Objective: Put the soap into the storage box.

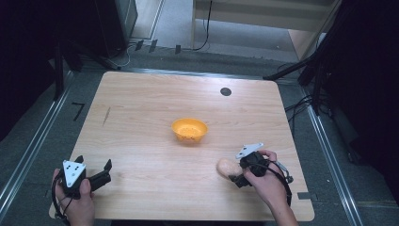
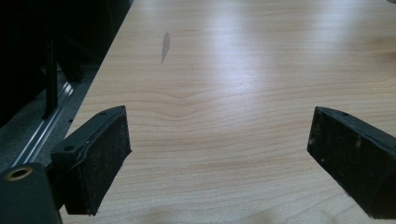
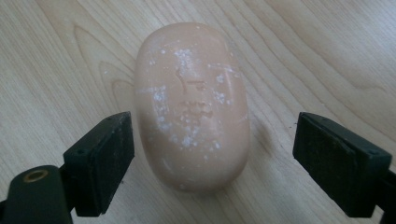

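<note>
A pale, egg-shaped lump [image 3: 191, 107] is seen lying on the wooden table [image 1: 141, 117], near its right front edge, sat between the right gripper [image 3: 212, 163]'s jaws but not pinched yet, with a gap on one side. The left gripper [image 2: 219, 154] is held wide open over bare wood.

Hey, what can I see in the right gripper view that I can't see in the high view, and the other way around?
The right gripper view brings out the soap bar's surface: white specks, faint stamped marks, and a clear gap beside the jaw on the right, so the right gripper is not yet pressing it. The high view adds the orange bowl mid-table, the left gripper with open jaws in the left hand, and the table's edges. Both show the soap lying on the wooden table with the right gripper's jaws around it.
</note>
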A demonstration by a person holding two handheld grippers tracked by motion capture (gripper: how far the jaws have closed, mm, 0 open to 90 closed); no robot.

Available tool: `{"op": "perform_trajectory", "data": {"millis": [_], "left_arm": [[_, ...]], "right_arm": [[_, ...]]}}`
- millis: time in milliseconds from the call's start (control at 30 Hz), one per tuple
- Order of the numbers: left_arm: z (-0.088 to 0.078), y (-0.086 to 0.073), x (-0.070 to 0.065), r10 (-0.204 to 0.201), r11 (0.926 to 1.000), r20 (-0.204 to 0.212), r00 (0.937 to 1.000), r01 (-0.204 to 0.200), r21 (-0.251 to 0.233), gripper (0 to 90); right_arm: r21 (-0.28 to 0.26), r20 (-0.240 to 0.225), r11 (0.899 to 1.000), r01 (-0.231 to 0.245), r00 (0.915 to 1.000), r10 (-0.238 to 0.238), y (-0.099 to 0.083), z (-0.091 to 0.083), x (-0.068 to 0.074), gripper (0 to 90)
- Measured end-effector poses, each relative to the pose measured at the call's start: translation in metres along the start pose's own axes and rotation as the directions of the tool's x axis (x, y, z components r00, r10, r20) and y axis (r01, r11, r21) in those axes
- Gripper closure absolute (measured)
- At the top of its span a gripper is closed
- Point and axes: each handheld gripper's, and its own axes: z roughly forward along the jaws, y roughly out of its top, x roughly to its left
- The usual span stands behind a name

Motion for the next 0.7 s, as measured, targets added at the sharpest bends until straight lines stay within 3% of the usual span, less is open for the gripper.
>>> {"op": "perform_trajectory", "data": {"millis": [400, 700], "left_arm": [[0.000, 0.000, 0.000, 0.000, 1.0000, 0.001, 1.0000, 0.000, 0.002, 6.3], [0.000, 0.000, 0.000, 0.004, 1.0000, 0.002, 1.0000, -0.004, 0.005, 6.3]], "right_arm": [[0.040, -0.016, 0.999, -0.017, 0.9997, 0.018, 0.005, 0.009, 0.003, 19.9], [0.046, -0.033, 0.999, 0.006, 0.9994, -0.004, 0.010, 0.012, 0.005, 28.7]]}}
